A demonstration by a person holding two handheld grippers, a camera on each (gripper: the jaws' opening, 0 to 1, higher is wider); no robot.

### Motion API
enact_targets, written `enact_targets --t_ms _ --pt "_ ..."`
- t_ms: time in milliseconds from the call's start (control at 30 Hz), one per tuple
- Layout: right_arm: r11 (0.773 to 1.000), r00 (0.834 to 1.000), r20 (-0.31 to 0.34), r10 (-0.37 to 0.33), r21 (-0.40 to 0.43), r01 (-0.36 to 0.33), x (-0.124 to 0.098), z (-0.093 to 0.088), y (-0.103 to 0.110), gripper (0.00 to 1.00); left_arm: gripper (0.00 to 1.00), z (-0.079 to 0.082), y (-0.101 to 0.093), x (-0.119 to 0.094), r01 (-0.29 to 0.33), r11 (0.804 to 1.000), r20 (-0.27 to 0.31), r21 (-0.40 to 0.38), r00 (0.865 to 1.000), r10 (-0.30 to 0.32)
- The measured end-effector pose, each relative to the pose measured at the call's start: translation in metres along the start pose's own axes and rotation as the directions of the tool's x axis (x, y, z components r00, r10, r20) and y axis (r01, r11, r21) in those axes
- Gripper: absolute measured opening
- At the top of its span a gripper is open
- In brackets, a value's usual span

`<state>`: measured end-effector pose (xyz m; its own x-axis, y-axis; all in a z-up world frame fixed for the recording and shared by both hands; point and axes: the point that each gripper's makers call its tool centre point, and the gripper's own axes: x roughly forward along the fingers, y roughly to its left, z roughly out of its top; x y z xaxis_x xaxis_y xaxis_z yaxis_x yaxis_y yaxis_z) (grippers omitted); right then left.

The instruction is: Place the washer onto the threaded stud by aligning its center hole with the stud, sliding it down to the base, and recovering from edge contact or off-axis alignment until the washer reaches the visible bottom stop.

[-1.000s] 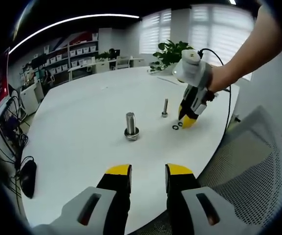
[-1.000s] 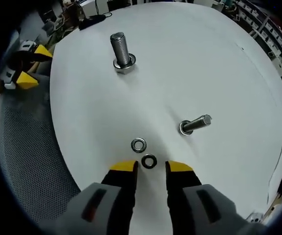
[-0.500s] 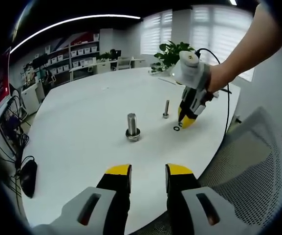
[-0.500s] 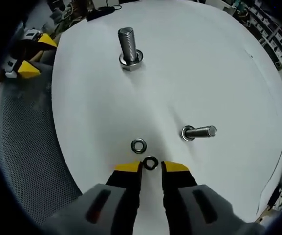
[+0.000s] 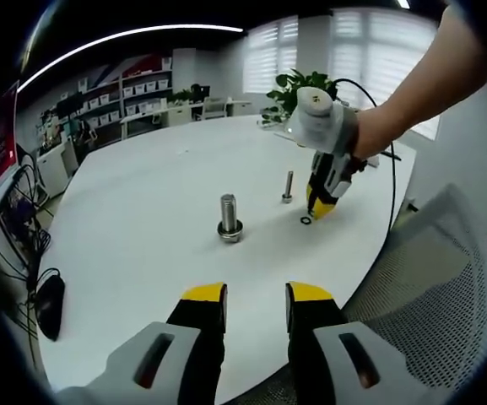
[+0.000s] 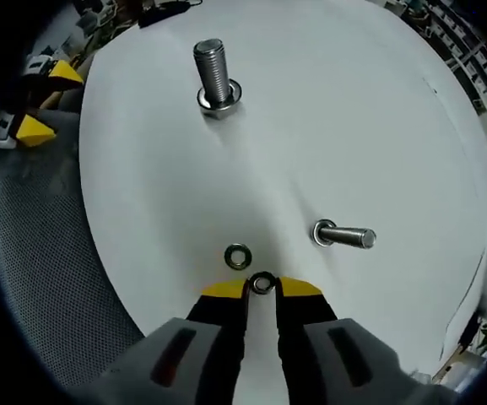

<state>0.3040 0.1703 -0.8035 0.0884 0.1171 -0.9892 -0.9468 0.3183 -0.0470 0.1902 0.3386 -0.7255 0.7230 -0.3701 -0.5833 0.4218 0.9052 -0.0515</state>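
Observation:
A dark washer (image 6: 262,283) lies on the white table (image 6: 353,110), pinched between the yellow tips of my right gripper (image 6: 262,288), which is shut on it. A silver washer (image 6: 237,256) lies loose just beyond the tips. The small threaded stud (image 6: 344,234) stands to their right. The large stud (image 6: 213,80) stands farther off, with a ring at its base. In the left gripper view my left gripper (image 5: 257,295) hangs open over the near table edge. Beyond it are the large stud (image 5: 229,219), the small stud (image 5: 287,187) and the right gripper (image 5: 319,208), tips down on the table beside a washer (image 5: 305,220).
A grey mesh chair (image 5: 429,278) stands at the table's right edge; in the right gripper view the chair (image 6: 49,270) is on the left. A dark mouse (image 5: 47,305) lies near the table's left edge. Shelves, desks and a plant stand behind.
The right gripper's jaws have narrowed from open onto the dark washer. The left gripper has stayed put.

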Motion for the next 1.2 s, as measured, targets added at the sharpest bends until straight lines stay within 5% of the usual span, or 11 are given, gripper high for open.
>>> enact_targets --t_ms 300,767,1200 --pt "0.999 0.997 0.069 -0.025 0.042 0.022 -0.001 -0.002 -0.001 0.15 0.26 0.001 0.0 0.0 -0.003 1.0 0.004 -0.001 1.0 0.003" --pt "0.996 0.998 0.067 -0.015 0.084 0.009 -0.003 -0.008 -0.004 0.14 0.26 0.002 -0.001 0.0 0.0 1.0 0.006 -0.001 1.0 0.0" --pt "0.996 0.994 0.11 -0.027 0.089 0.017 -0.024 0.006 -0.012 0.14 0.26 0.004 -0.001 -0.001 -0.002 1.0 0.016 0.001 1.0 0.002"
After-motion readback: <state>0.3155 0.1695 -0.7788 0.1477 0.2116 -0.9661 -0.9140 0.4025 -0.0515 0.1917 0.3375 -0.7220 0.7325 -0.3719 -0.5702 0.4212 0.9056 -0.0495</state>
